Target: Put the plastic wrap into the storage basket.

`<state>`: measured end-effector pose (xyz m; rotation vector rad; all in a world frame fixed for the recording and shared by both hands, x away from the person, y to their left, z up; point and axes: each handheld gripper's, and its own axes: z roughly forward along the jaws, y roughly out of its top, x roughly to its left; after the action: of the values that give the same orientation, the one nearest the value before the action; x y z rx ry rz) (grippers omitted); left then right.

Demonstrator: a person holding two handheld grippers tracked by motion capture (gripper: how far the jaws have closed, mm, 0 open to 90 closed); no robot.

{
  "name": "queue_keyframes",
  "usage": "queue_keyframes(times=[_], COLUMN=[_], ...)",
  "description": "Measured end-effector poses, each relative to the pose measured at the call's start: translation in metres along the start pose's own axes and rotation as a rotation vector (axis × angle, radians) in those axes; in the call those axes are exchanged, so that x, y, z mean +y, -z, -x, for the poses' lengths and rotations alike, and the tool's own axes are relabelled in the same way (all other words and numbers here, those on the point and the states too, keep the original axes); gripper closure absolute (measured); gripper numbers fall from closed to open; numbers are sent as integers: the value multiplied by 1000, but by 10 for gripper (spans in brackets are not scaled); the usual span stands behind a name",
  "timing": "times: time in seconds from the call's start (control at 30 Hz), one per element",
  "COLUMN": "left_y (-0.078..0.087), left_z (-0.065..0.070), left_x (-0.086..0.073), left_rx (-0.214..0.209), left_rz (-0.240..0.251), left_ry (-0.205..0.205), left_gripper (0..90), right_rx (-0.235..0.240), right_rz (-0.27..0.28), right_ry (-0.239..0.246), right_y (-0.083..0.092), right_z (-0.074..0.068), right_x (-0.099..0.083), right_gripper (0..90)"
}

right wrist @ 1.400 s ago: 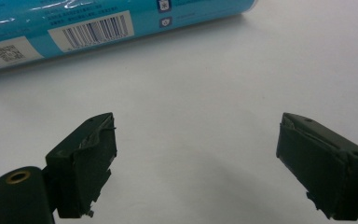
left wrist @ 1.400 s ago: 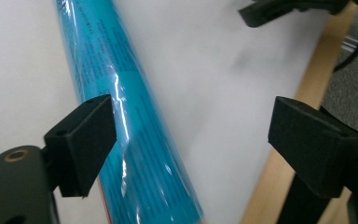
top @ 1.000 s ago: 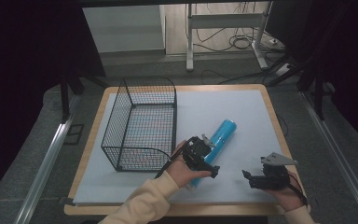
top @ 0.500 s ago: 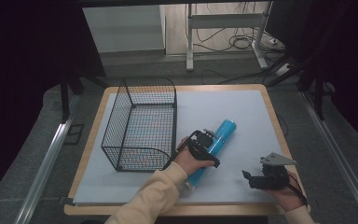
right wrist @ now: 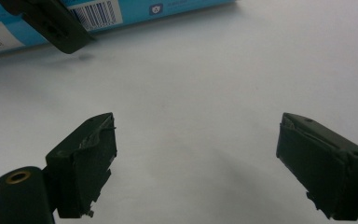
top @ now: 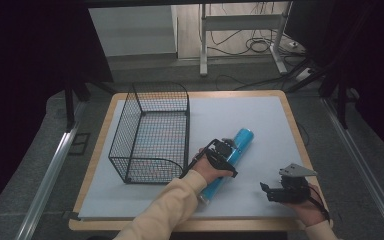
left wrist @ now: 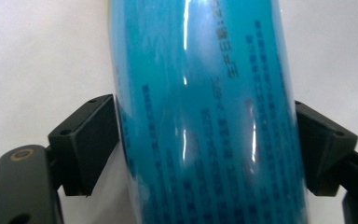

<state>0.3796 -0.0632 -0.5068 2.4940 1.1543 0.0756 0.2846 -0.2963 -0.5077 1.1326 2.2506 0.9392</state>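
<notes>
Left tool (top: 223,154) closed around the blue tube (left wrist: 205,116) lying on the counter (top: 260,115), maybe for lifting; right tool (right wrist: 196,163) wide open, empty.

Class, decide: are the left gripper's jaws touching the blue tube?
Touching. In the left gripper view, both black jaws press flush against the sides of the blue tube, no gap showing.

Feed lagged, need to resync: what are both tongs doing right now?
Left tongs: jaws against both sides of the blue tube, gripping it.
Right tongs: open, holding nothing.
</notes>
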Motion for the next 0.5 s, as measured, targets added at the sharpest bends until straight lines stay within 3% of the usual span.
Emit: queue_keyframes(times=[0.23, 0.37, 0.5], left_y=[-2, -1, 0], left_z=[4, 5, 3], left_x=[11, 15, 14], left_rx=[55, 56, 42], left_rz=[-41, -45, -32], left_ry=[26, 44, 64], left_gripper=[234, 300, 308], right_rx=[-2, -4, -4], right_rz=[-7, -3, 2], right_ry=[-5, -4, -13], right_y=[-1, 0, 1], right_z=[0, 0, 2], right_x=[0, 1, 1], right_gripper=[120, 120, 121])
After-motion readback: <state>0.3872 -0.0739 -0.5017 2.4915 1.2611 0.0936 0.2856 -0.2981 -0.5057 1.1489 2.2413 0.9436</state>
